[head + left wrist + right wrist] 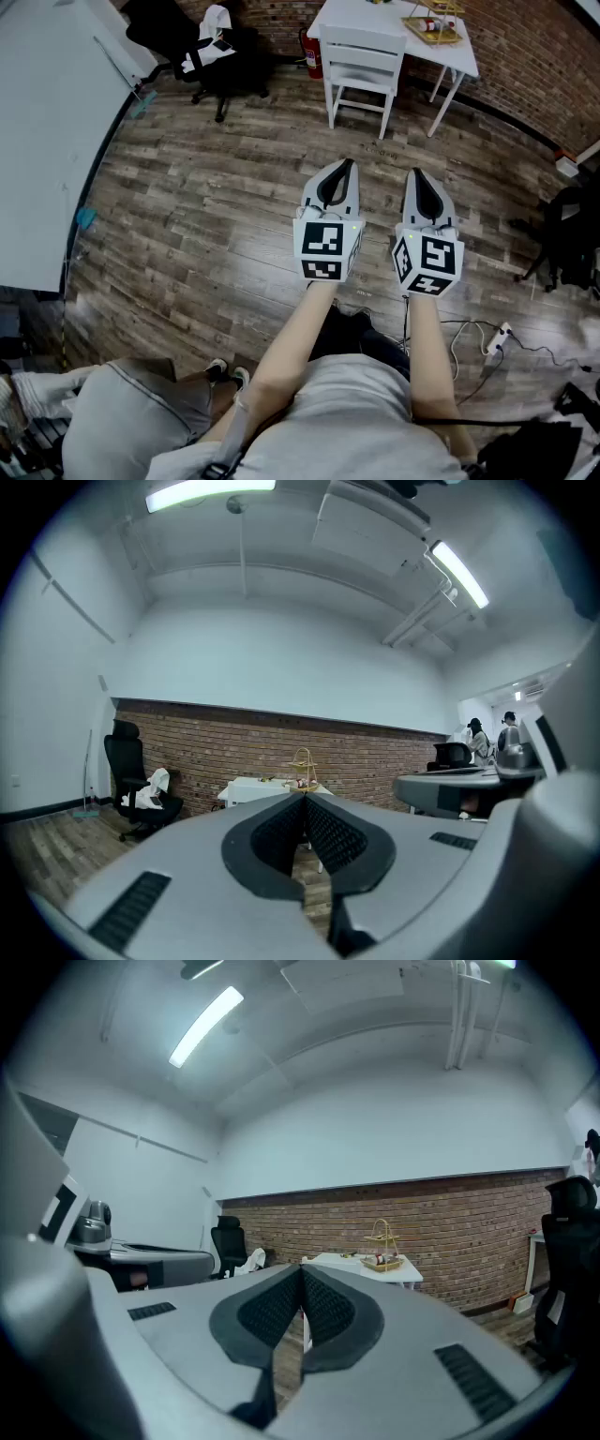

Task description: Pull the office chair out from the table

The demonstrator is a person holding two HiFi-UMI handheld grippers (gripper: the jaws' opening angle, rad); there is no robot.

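— Where did you have the grippers at that moment?

— I held both out in front of me, side by side above the wood floor (206,216), pointing almost level toward the brick wall (234,747). The left gripper (347,167) had its fingers pressed together with nothing between them. In its own view the ribbed pads met in a thin seam. The right gripper (413,173) was the same, closed and empty.

— And the office chair?

— The black office chair (211,56) stood well apart from me, off to my left by the brick wall. It had a white cloth (214,26) draped over it. It was to the left of the white table (361,14), near it but not tucked under it, as far as I could see.

— What was at the table, then?

— A white chair (361,67) was pushed in on the near side. A wire stand (436,23) sat on top, toward the right end. A red fire extinguisher (312,54) stood by the wall, between the office chair and the table.

— Were you in contact with anything?

— No. Both grippers hung in the air, well short of the office chair.
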